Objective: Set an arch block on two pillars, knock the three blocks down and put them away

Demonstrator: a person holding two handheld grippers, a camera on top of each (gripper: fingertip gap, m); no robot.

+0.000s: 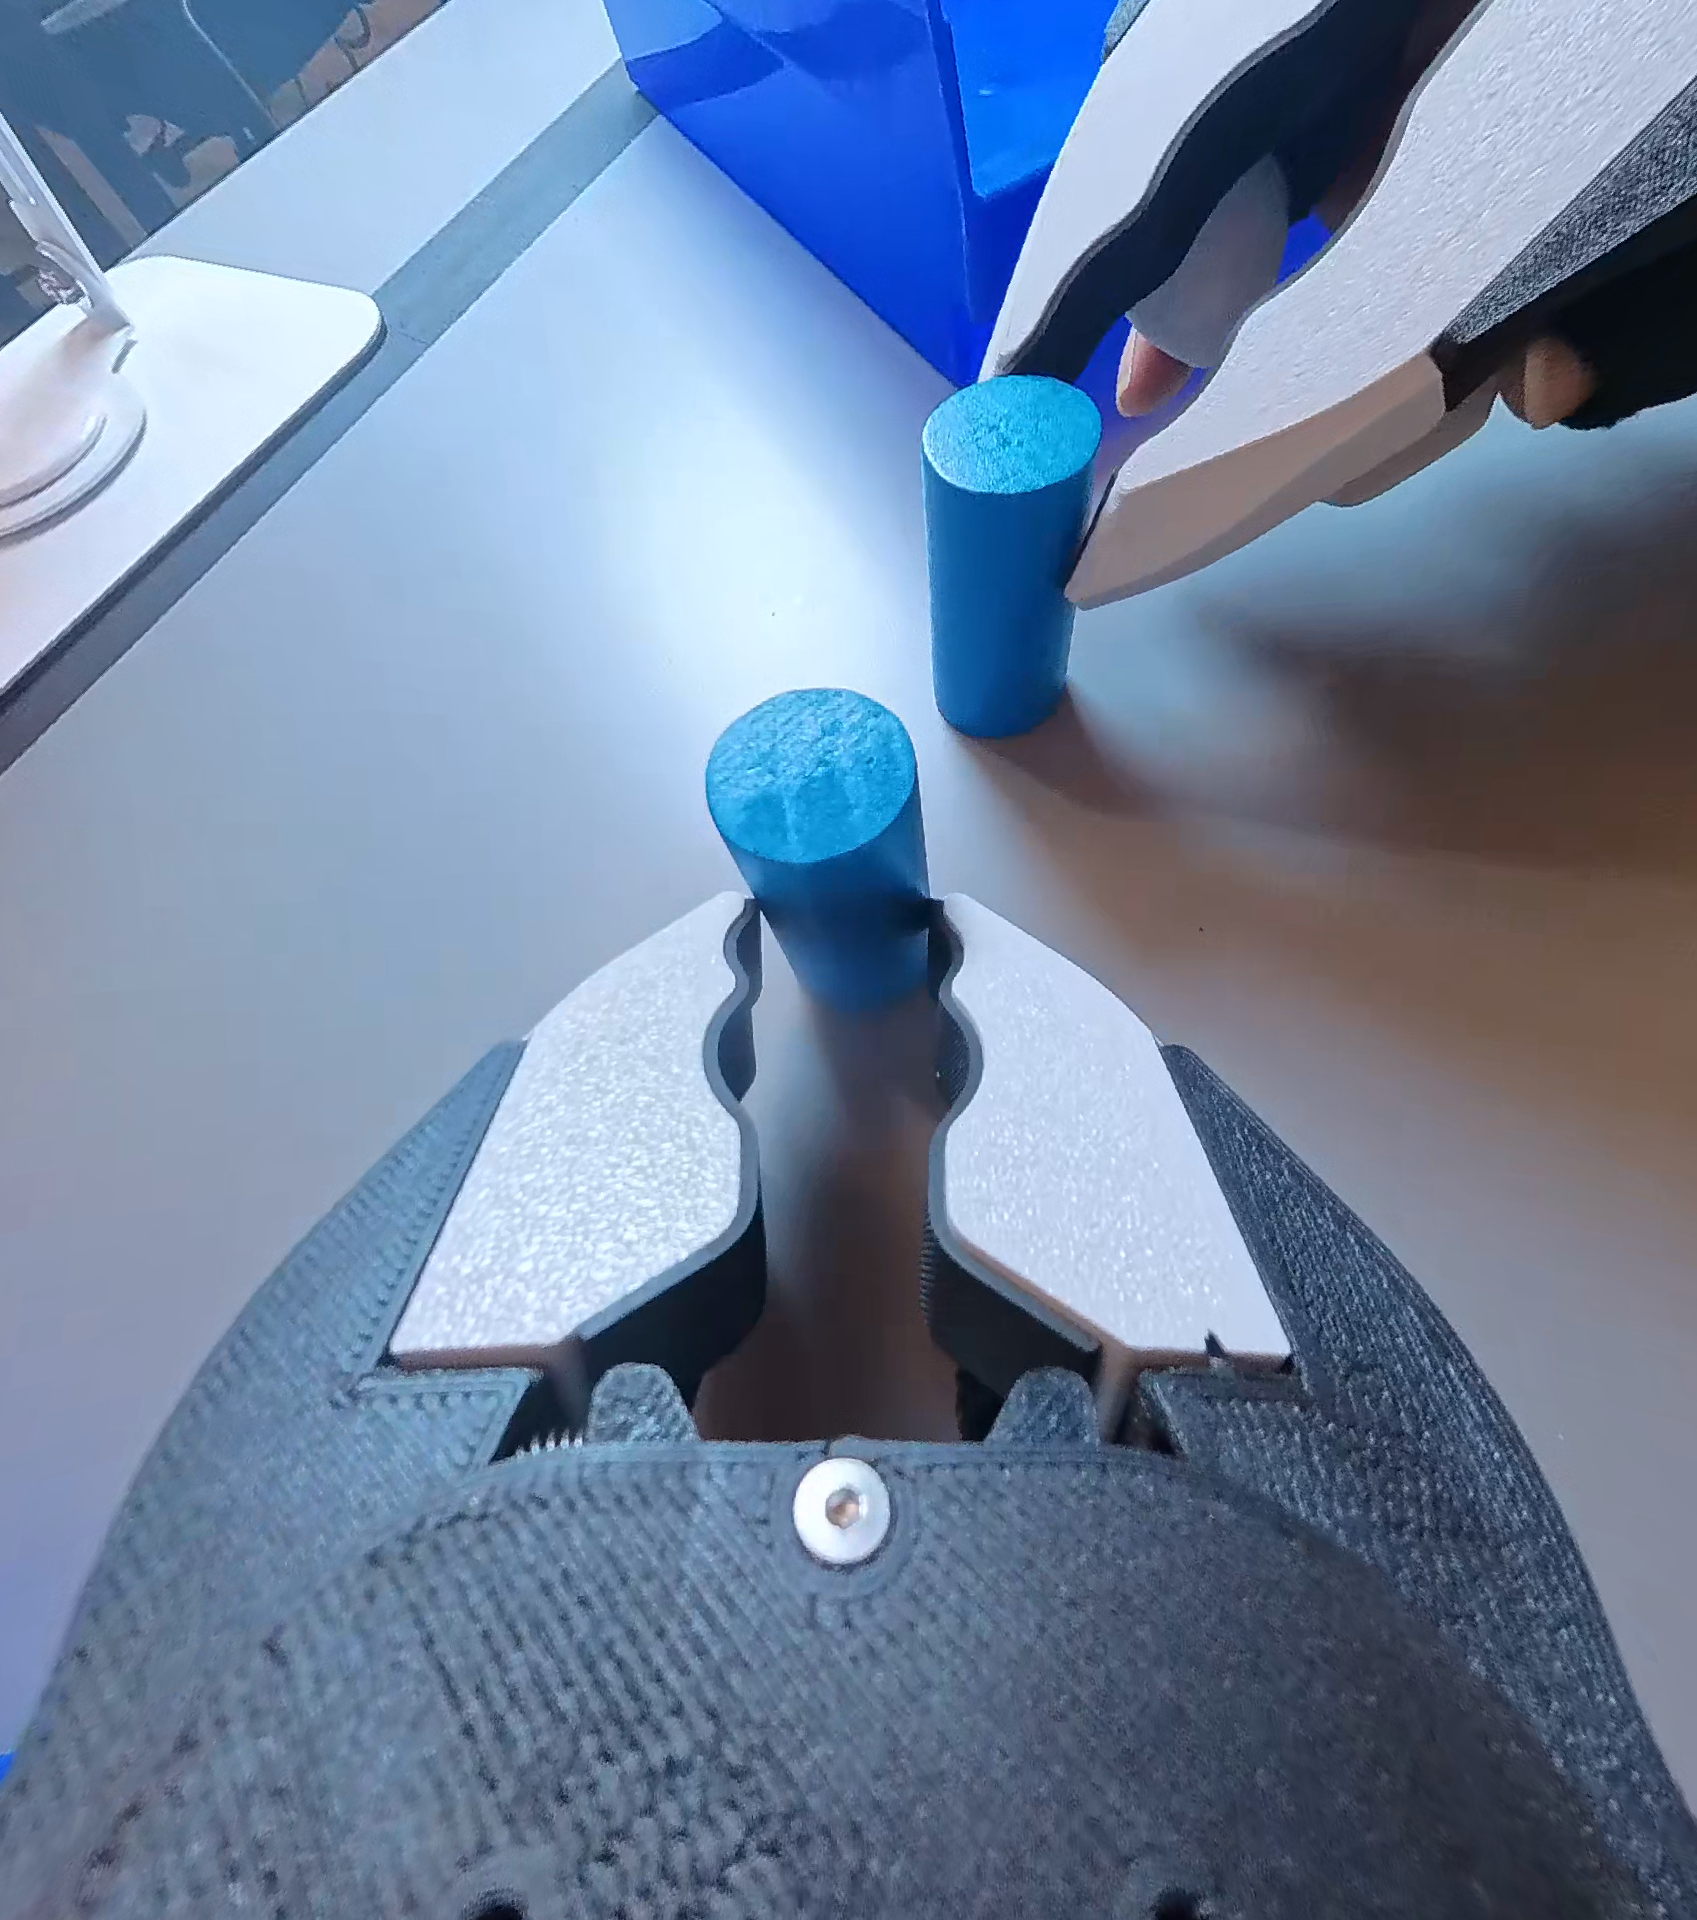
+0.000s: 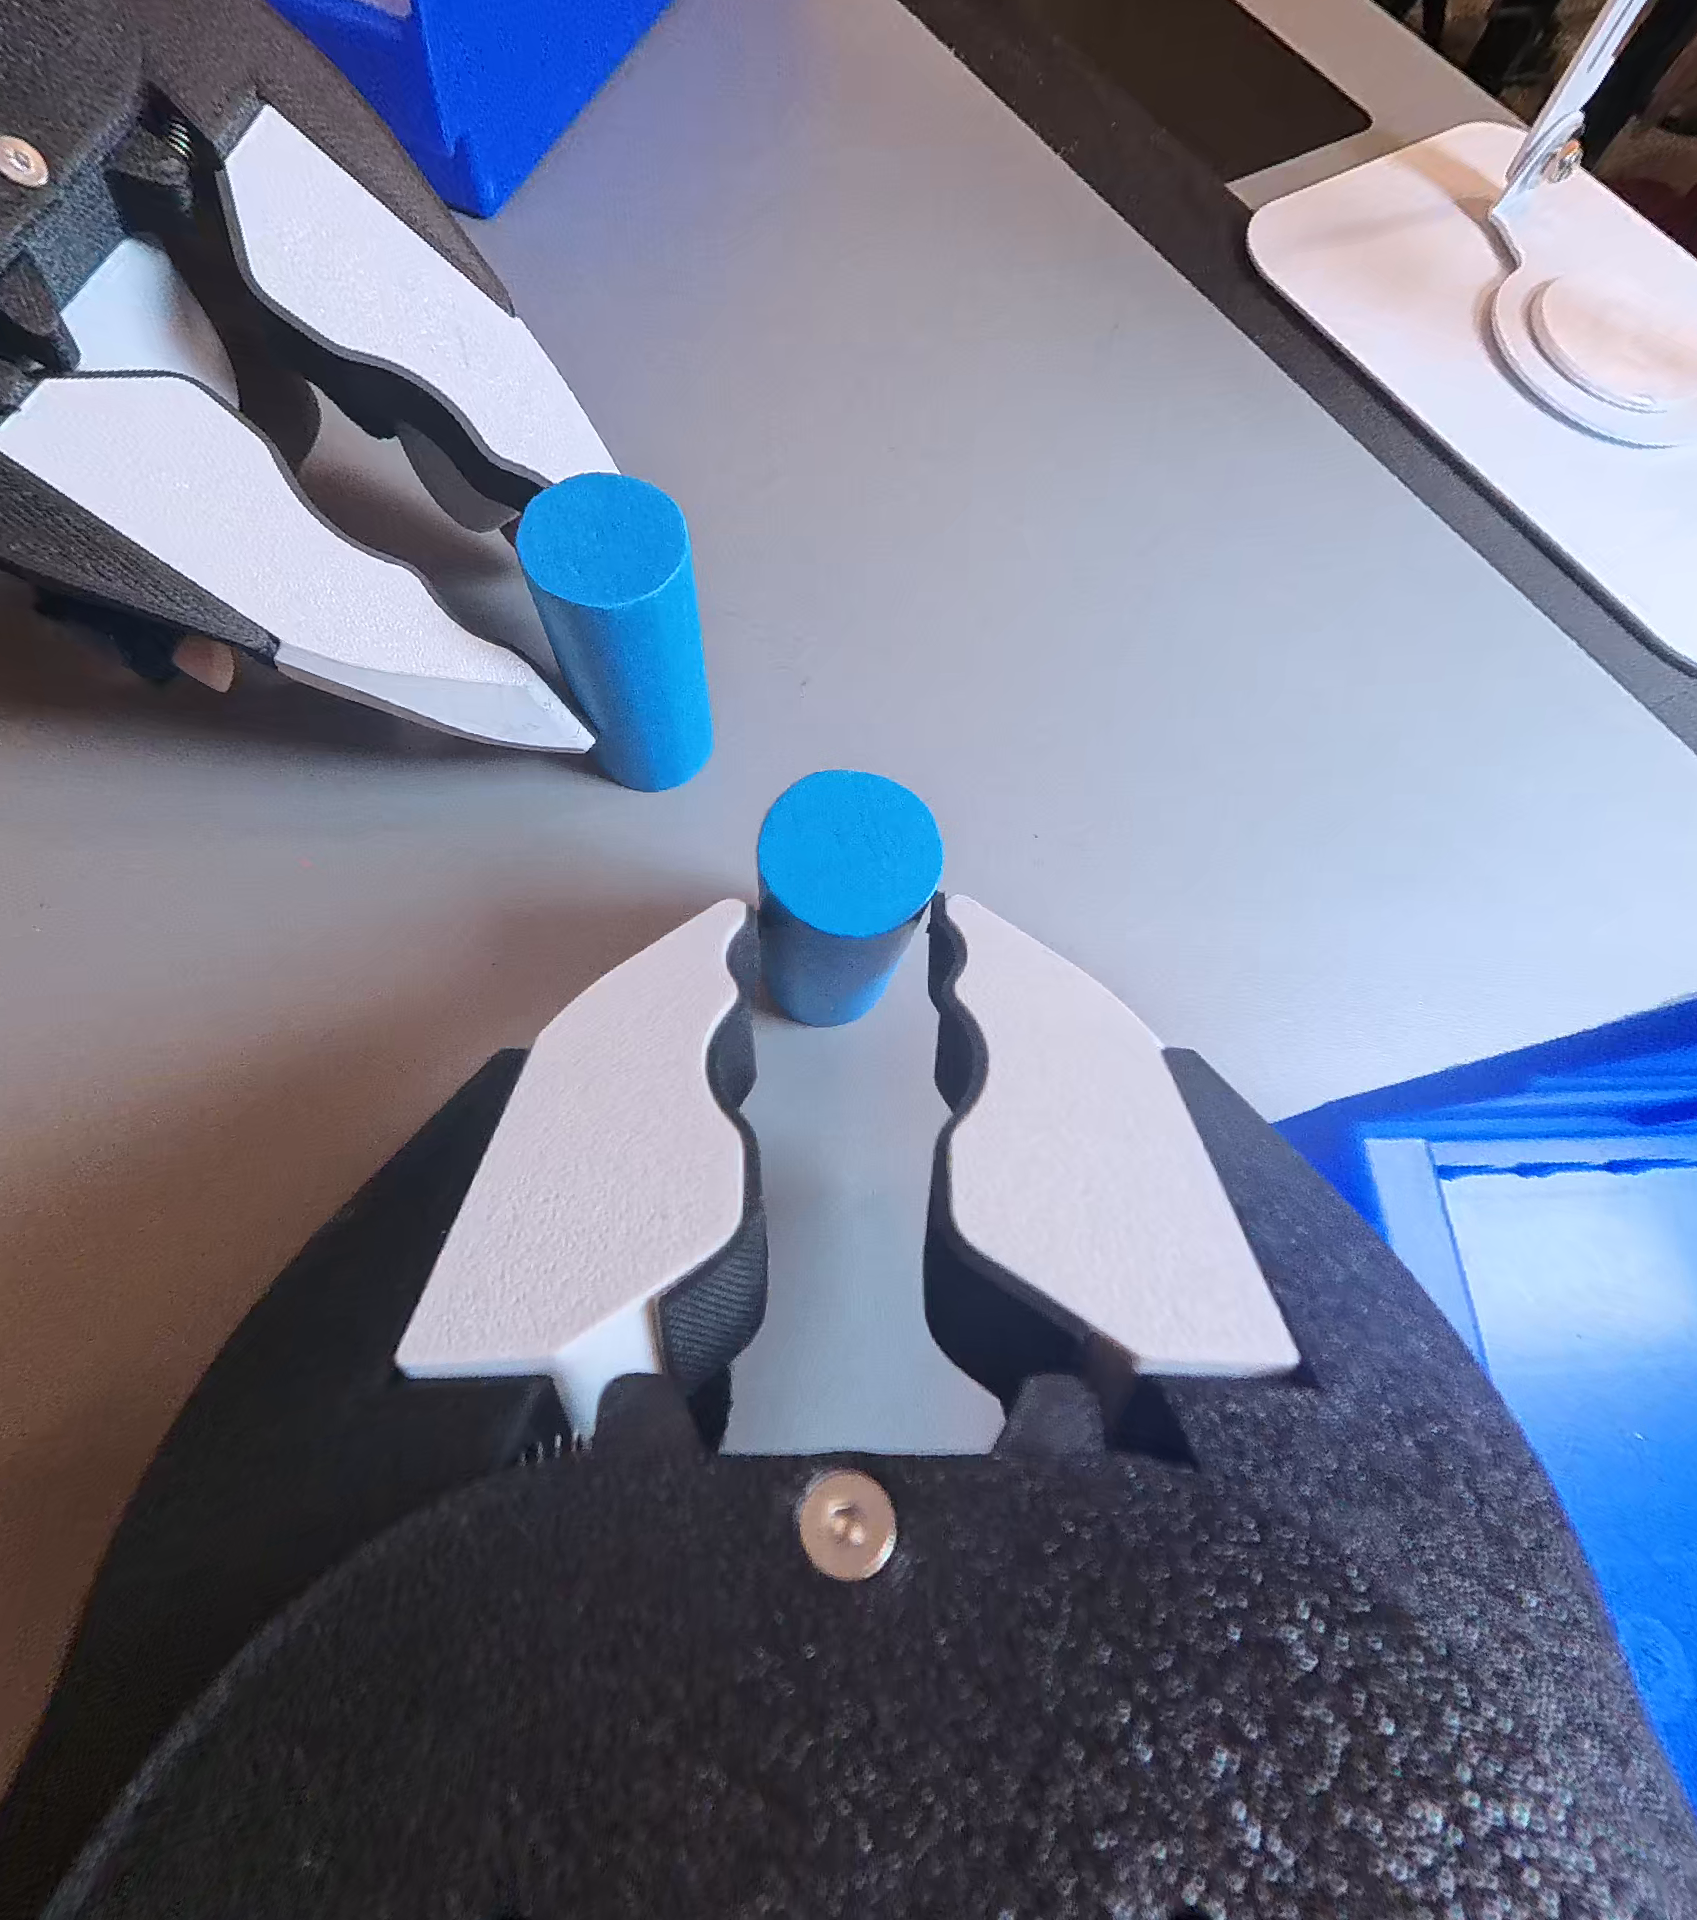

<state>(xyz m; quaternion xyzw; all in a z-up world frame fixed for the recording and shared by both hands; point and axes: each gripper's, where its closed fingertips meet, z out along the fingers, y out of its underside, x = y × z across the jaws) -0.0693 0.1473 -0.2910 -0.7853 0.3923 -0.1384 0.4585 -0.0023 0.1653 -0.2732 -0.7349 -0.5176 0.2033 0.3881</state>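
Left tongs [image 1: 844,914]: tips set either side of one upright blue pillar [image 1: 823,842]; they look closed on it, the pillar's foot on the tabletop [image 1: 408,727].
Right tongs [image 2: 839,909]: likewise gripping the other blue pillar [image 2: 839,883] near its top; this pillar also stands upright on its end.
Pillars: both near the middle of the tabletop, close to each other but apart; neither leans.
Arch block: not visible in either view; I cannot tell where it lies.
Blue bin [image 1: 885,156]: toward the far edge from the left wrist view; a second blue bin [image 2: 1602,1299] sits at the near right in the right wrist view.
White stand base [image 2: 1550,364]: near the tabletop's side edge, well apart from the pillars.
Step, as I judge it: placing the two pillars; arch not yet set.
Risks: opening either tongs unevenly could drag a pillar over; a gap that does not match the arch's span would leave it unsupported; pulling back carelessly could clip the neighbouring pillar.
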